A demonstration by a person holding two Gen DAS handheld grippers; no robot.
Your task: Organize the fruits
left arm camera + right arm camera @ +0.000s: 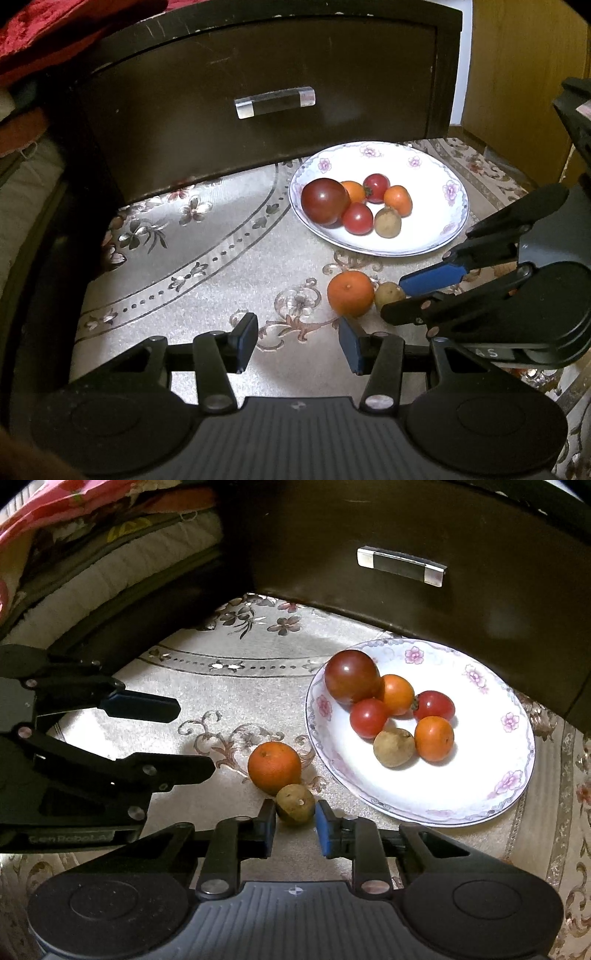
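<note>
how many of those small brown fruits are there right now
2. One brown fruit lies on the plate beside the tomatoes; the other brown fruit sits on the tablecloth between the right gripper pads, touching the orange. None looks hidden.

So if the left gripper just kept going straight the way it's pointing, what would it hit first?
Most likely the patterned tablecloth: the left gripper tilts down at bare cloth, nothing between its open fingers. The orange sits just right of that line, probably missed, though depth is hard to judge.
</note>
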